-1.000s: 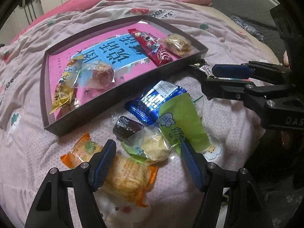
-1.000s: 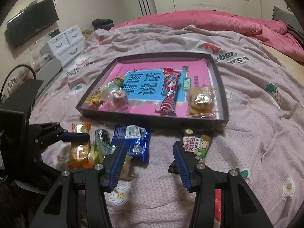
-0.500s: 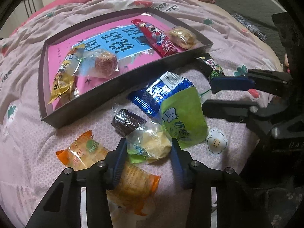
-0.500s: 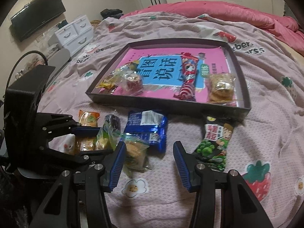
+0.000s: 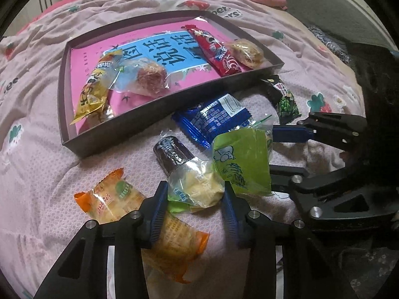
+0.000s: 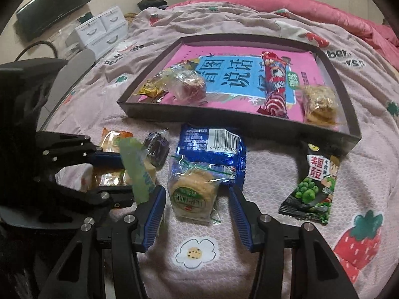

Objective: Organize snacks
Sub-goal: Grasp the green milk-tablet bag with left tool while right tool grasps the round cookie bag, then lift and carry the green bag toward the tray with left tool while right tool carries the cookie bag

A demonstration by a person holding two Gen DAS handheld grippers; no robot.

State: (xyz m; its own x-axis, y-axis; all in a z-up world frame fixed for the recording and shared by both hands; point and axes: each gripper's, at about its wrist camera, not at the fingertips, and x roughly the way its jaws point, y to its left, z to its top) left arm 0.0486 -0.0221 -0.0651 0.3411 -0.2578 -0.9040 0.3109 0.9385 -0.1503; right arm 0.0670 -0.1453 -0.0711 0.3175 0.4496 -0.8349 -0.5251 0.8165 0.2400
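The left claw (image 5: 193, 200) is clenched on a clear-and-green packet holding a pale yellow cake (image 5: 197, 186), lying on the pink patterned bedspread (image 5: 37, 174) atop an orange-ended cracker packet (image 5: 112, 199). The right claw (image 6: 197, 206) hangs released, its 2 blue pads either side of a clear-wrapped round biscuit (image 6: 193, 191) without touching. Beyond lie a blue foil packet (image 6: 214, 149), a black pea packet (image 6: 315, 184), and the dark shallow tray (image 6: 249, 119) holding 4 snacks.

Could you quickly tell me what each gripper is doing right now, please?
Left gripper: shut on the clear-wrapped pale pastry.
Right gripper: open, its fingers either side of the round biscuit pack, not gripping it.
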